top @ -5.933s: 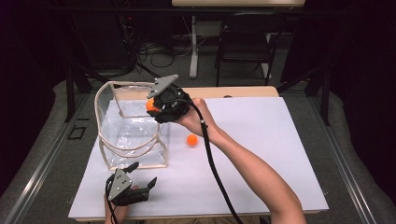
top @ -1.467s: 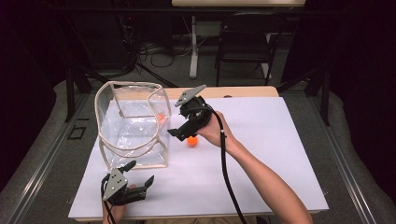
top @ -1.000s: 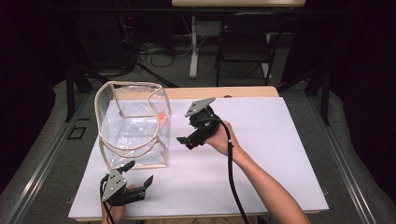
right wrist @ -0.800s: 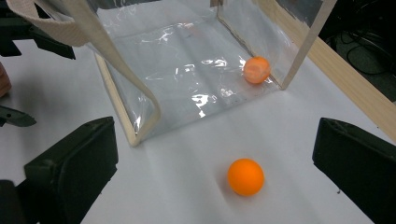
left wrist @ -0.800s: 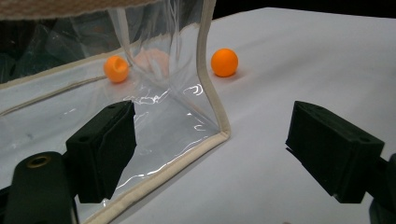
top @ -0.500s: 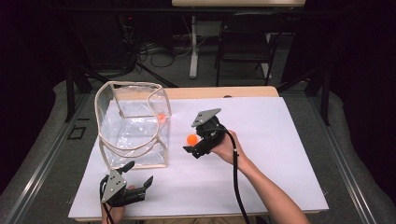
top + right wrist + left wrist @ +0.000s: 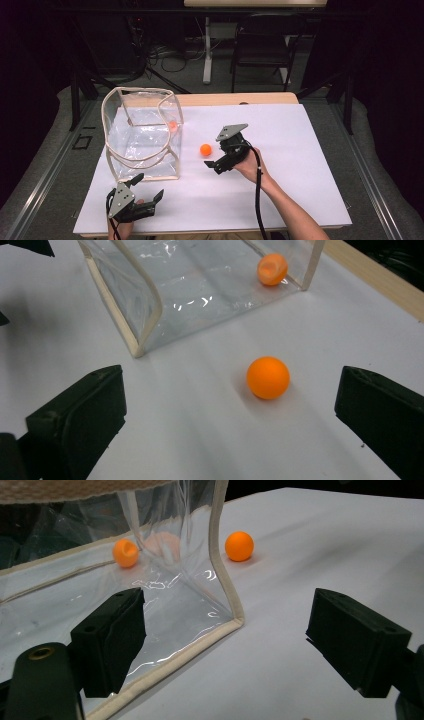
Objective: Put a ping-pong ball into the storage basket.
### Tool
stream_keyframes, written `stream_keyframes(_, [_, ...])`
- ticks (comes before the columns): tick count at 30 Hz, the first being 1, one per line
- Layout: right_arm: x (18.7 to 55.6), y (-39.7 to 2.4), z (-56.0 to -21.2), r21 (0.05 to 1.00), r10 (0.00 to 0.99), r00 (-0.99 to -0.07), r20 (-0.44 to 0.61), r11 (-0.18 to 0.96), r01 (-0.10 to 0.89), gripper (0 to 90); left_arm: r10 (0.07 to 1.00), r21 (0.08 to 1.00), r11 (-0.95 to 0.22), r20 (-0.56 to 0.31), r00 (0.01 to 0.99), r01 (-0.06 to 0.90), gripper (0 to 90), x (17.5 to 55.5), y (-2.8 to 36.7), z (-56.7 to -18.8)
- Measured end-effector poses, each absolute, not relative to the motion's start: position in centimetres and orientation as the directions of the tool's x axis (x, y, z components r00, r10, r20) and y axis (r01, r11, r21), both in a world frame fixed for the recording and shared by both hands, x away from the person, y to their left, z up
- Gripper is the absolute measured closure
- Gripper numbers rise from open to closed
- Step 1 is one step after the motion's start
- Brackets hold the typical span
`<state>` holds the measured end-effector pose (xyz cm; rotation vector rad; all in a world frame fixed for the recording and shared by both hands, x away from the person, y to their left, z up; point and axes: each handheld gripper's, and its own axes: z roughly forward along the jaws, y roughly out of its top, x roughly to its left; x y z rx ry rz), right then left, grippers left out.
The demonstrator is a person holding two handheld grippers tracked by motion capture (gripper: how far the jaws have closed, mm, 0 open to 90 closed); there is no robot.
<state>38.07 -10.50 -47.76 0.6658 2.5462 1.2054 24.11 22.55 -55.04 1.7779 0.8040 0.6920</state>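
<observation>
Just then the right gripper (image 7: 216, 159), jaws spread, hovered at four o'clock of the orange ball (image 7: 205, 149); the left gripper (image 7: 145, 190) rested, jaws spread.

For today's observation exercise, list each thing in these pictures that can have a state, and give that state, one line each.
Clear plastic bag: standing upright on the table, top open.
Orange ball in the bag: resting on the bag's floor, dented.
Orange ball on the table: lying free outside the bag, round, ungripped.
Right gripper: open, fingers either side of the free ball, not touching it.
Left gripper: open, empty, at the bag's near corner.
</observation>
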Motion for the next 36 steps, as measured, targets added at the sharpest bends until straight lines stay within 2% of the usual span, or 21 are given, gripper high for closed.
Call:
stream_keyframes(6, [37.8,-11.3,-49.7,0.76,0.524,-0.851,-0.021,0.561,0.327,0.0,0.779,0.947,-0.258,0.088,0.621,0.19,15.6,23.9,22.4,-54.9])
stream_keyframes(19, [37.9,-12.4,-50.3,0.762,0.563,-0.826,-0.024,0.545,0.349,0.0,0.776,0.947,-0.258,0.083,0.625,0.194,15.6,23.9,22.2,-55.0])
stream_keyframes(36, [40.2,-11.2,-51.9,0.745,0.564,-0.825,-0.031,0.563,0.357,0.0,0.772,0.948,-0.256,0.082,0.631,0.19,15.6,24.1,22.3,-55.1])
